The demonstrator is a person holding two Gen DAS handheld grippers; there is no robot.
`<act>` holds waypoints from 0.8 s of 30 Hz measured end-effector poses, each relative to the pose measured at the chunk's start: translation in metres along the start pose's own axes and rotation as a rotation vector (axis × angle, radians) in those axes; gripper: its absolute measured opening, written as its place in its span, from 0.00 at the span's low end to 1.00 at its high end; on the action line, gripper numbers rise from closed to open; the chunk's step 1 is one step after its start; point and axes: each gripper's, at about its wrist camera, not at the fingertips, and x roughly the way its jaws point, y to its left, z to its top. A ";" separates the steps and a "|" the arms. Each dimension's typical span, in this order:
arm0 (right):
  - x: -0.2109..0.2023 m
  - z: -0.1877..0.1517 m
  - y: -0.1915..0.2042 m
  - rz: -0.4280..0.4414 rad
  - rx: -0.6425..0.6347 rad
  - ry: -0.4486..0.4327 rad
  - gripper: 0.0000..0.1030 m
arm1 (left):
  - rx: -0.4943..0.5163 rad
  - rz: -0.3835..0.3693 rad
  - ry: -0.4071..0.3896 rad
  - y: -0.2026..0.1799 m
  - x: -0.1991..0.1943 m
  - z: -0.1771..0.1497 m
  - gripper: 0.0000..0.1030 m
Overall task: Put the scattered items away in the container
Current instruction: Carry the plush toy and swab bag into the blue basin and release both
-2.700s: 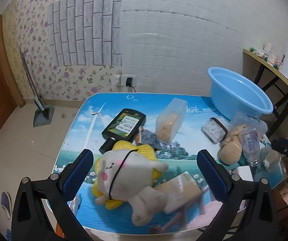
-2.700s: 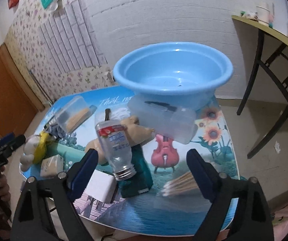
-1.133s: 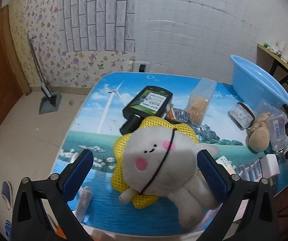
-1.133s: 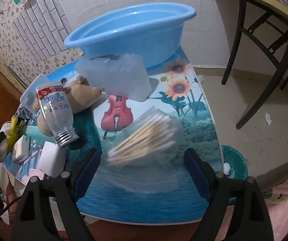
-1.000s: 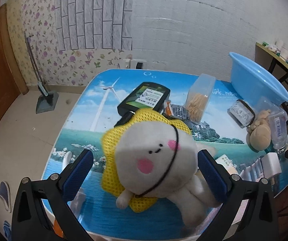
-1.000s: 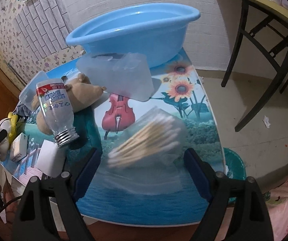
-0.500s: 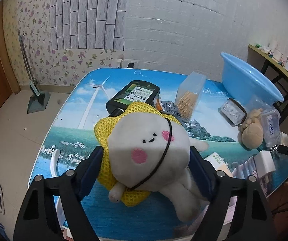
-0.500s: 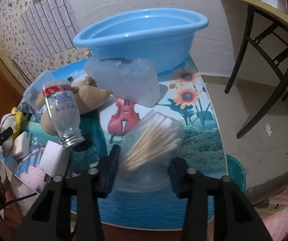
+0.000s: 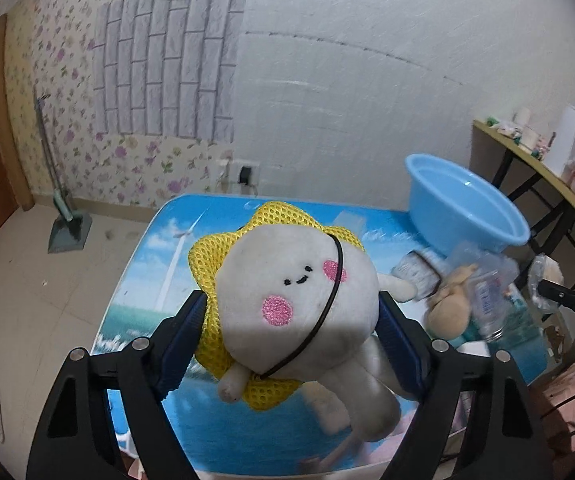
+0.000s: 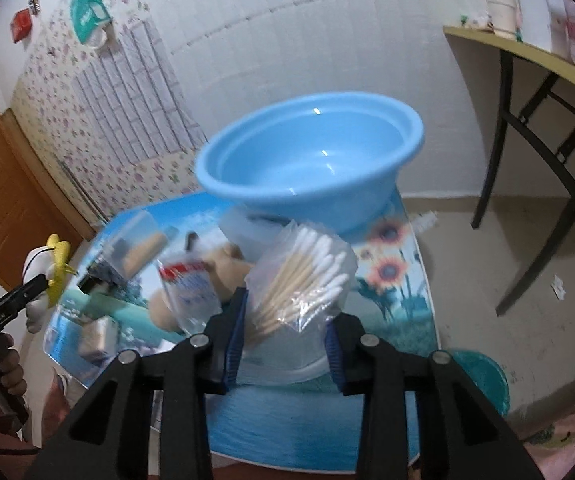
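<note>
A white plush toy (image 9: 295, 304) with pink cheeks and a yellow mesh collar hangs above the blue picture table (image 9: 155, 280), and my left gripper (image 9: 292, 320) is shut on its head. A clear bag of cotton swabs (image 10: 307, 268) is raised off the table with my right gripper (image 10: 287, 316) shut on it. The blue basin (image 10: 327, 212) stands just beyond that bag, at the table's far end. In the left wrist view the blue basin (image 9: 447, 220) is at the far right. The right wrist view also catches the plush toy (image 10: 53, 264) at the left edge.
A clear bottle (image 10: 191, 284), a brown soft toy (image 10: 231, 268), a clear toothpick box (image 10: 139, 248) and a white block (image 10: 95, 336) lie on the table. A side table (image 9: 535, 160) stands on the right. A teal bin (image 10: 475, 376) sits on the floor.
The left jaws have closed on the plush toy and lifted it. The right jaws have closed on the cotton swab bag and raised it off the table.
</note>
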 end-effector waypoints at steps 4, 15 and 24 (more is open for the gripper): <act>-0.001 0.010 0.004 0.034 -0.002 -0.036 0.33 | 0.035 -0.031 -0.017 -0.019 0.004 0.012 0.80; 0.007 0.058 0.004 0.075 -0.019 -0.137 0.33 | 0.158 -0.139 -0.013 -0.099 0.036 0.057 0.81; 0.048 0.088 -0.024 0.025 -0.025 -0.091 0.33 | 0.226 -0.205 0.030 -0.173 0.090 0.092 0.81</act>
